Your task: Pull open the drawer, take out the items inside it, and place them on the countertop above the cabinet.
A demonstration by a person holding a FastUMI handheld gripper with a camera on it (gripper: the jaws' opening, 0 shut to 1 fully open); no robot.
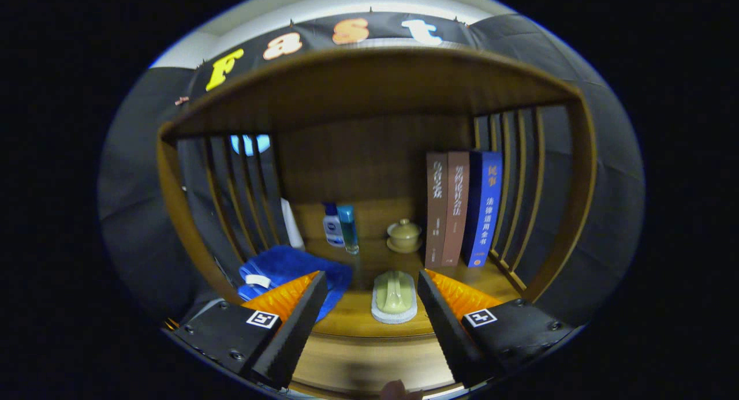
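My gripper (369, 302) fingers spread wide, gripping nothing, green brush (394, 296) between them on the countertop (352, 319), books (462, 209) beyond it rightward, blue cloth (288, 267) leftward, spine text illegible.

fingers (288, 331): my gripper (369, 325) carries two long wedges, toothed inner faces, spread apart
mounts: blocky housings, square coded markers, screws
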